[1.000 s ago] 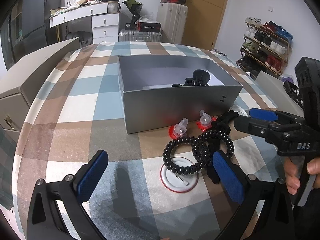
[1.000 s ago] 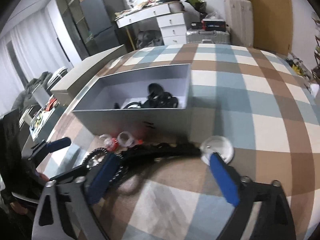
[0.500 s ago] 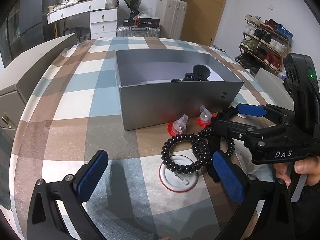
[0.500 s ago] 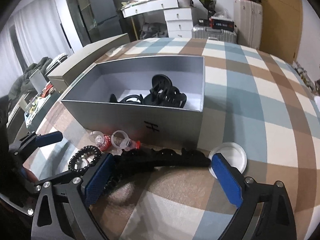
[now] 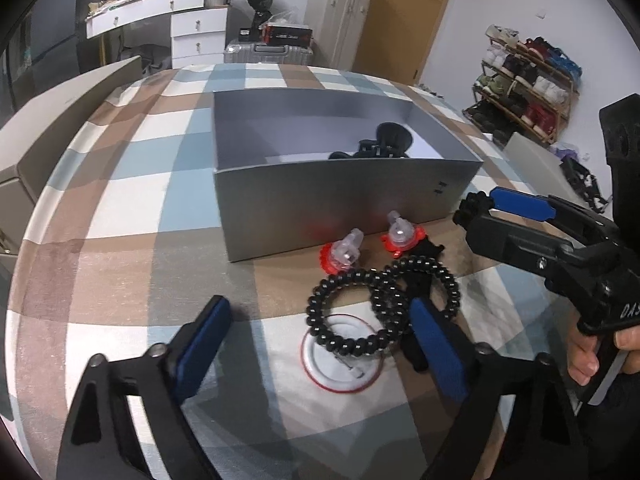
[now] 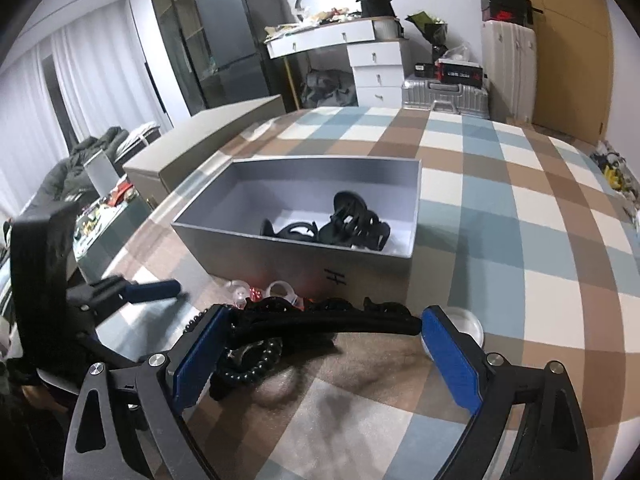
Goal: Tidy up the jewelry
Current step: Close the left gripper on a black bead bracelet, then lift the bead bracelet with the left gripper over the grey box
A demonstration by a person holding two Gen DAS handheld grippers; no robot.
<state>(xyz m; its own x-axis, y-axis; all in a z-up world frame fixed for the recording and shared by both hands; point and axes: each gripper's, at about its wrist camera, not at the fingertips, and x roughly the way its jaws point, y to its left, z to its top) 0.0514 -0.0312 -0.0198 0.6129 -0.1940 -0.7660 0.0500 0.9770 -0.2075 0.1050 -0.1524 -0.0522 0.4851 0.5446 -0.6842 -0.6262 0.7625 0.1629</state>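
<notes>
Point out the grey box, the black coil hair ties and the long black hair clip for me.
grey box (image 5: 320, 204): left wrist view, front wall.
black coil hair ties (image 5: 340, 338): left wrist view, near loop's lower edge.
long black hair clip (image 6: 340, 322): right wrist view, middle of its spine.

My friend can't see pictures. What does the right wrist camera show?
The right gripper holds a long black hair clip endwise between its blue pads, in front of an open grey box on a checked tablecloth. More black hair clips lie in the box, and the left gripper shows at the left.
</notes>
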